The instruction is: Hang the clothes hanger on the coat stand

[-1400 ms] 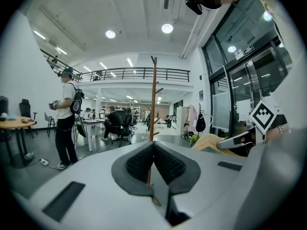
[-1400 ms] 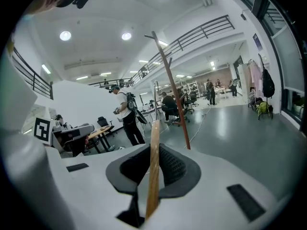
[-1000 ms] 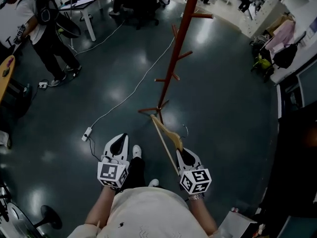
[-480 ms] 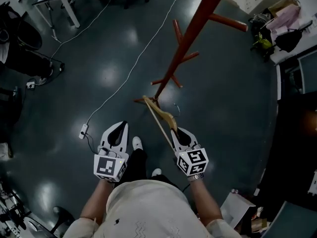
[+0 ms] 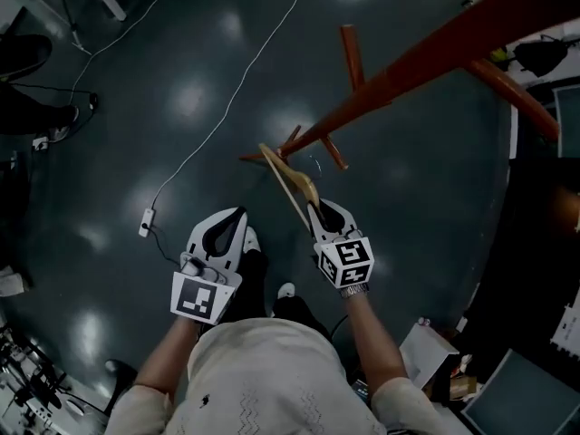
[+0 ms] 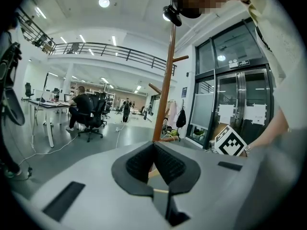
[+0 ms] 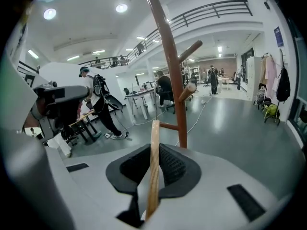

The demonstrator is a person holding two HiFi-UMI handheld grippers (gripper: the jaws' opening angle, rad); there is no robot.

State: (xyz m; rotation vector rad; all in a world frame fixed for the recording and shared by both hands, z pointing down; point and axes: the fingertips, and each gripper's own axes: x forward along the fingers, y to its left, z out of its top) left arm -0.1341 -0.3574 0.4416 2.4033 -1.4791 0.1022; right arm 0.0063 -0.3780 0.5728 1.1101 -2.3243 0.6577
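Near the coat stand [image 5: 408, 71], right gripper [image 5: 319, 210] pinches the hanger [image 5: 292, 184]; left gripper [image 5: 236, 216] fingers [image 6: 136, 166] pressed together.

I'm looking down on a dark, glossy floor [image 5: 109, 179] that throws back pale patches of ceiling light. The coat stand [image 5: 399, 75] rests on it by its splayed red-brown feet [image 5: 263, 156]. A white cable [image 5: 222, 114] runs across the floor from the top edge to a power strip [image 5: 145, 223] lying flat. The person's white shoes [image 5: 250, 241] stand near those feet
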